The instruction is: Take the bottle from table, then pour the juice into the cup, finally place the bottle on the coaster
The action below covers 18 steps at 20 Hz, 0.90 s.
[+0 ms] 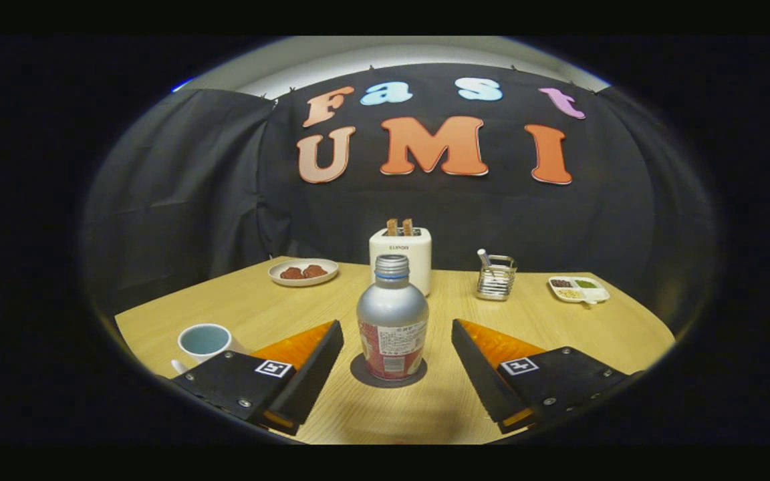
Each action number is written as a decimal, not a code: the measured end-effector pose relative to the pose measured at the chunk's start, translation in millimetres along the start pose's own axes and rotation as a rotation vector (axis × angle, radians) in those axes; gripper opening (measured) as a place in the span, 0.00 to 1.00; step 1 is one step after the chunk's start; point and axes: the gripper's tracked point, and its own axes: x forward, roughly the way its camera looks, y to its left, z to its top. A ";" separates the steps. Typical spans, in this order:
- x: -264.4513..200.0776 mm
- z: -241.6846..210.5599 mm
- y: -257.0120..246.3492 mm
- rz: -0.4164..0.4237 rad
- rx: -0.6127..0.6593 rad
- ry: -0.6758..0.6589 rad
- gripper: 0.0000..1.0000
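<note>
A silver bottle with a red label and a screw cap stands upright on a dark round coaster on the wooden table. My gripper is open, with a finger on each side of the bottle and a gap left on both sides. The bottle sits between the fingertips, level with them. A white cup with a pale blue inside stands on the table just beyond the left finger, to the left of the bottle.
Behind the bottle stands a white toaster with toast in it. A plate with brown food lies at the back left. A wire holder and a small divided dish stand at the back right.
</note>
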 end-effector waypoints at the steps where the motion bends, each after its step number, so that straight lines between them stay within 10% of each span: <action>1: -11.2 8.7 -0.5 -0.003 -0.001 -0.027 0.97; 18: -187.0 101.8 -52.8 -0.128 0.011 -0.211 0.97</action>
